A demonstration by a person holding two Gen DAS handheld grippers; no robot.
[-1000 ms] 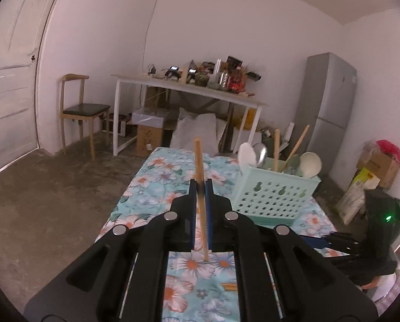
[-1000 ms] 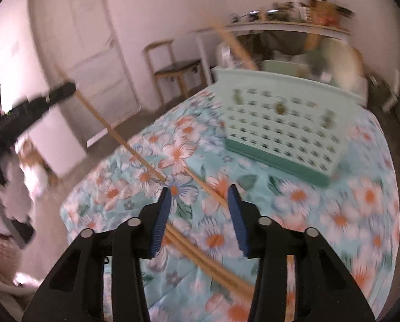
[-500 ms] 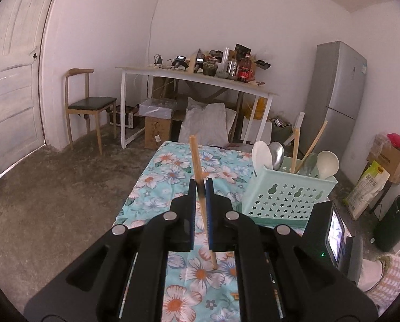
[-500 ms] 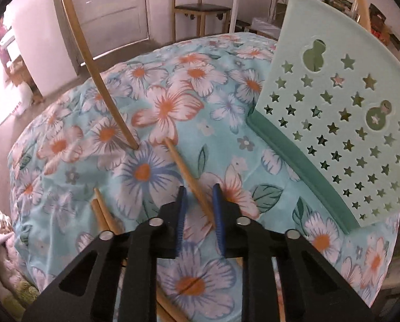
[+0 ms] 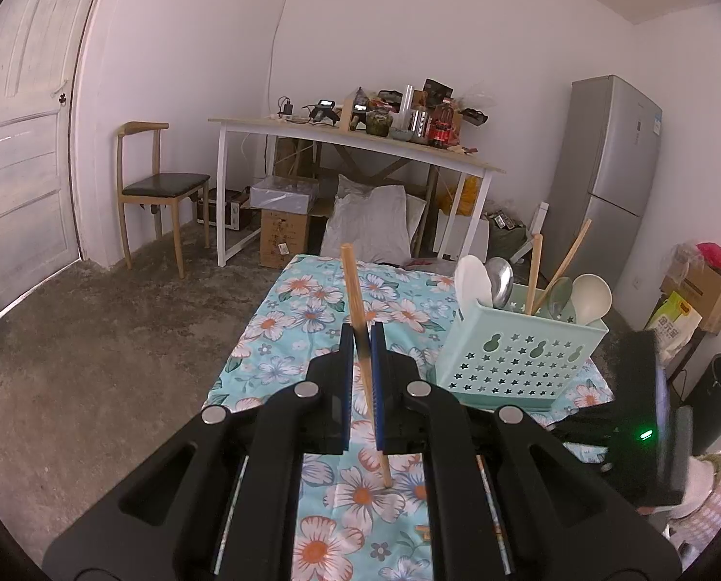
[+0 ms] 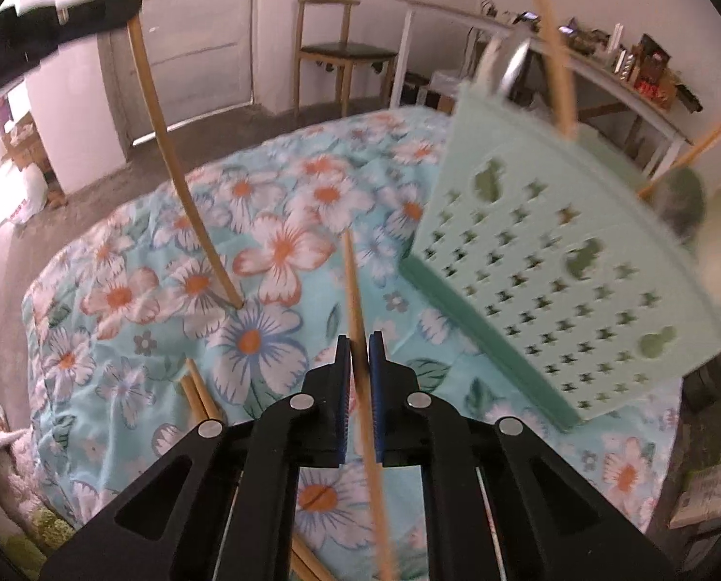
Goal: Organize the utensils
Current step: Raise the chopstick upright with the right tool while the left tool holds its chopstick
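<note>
My left gripper is shut on a wooden chopstick held nearly upright, its lower tip touching the floral tablecloth. The right wrist view shows that same chopstick standing at the left, under the left gripper. My right gripper has its jaws closing, and the pads press on a second chopstick that points forward over the cloth. A mint-green perforated basket with spoons and chopsticks stands to the right, close in front of the right gripper as the blurred basket.
More chopsticks lie on the cloth left of the right gripper. Beyond the table are a wooden chair, a cluttered white desk and a grey fridge. The right hand-held device sits at the basket's right.
The right gripper's jaws went from wide apart to closed on a chopstick on the cloth, and it moved close to the basket while rolling. The left gripper kept its chopstick upright.
</note>
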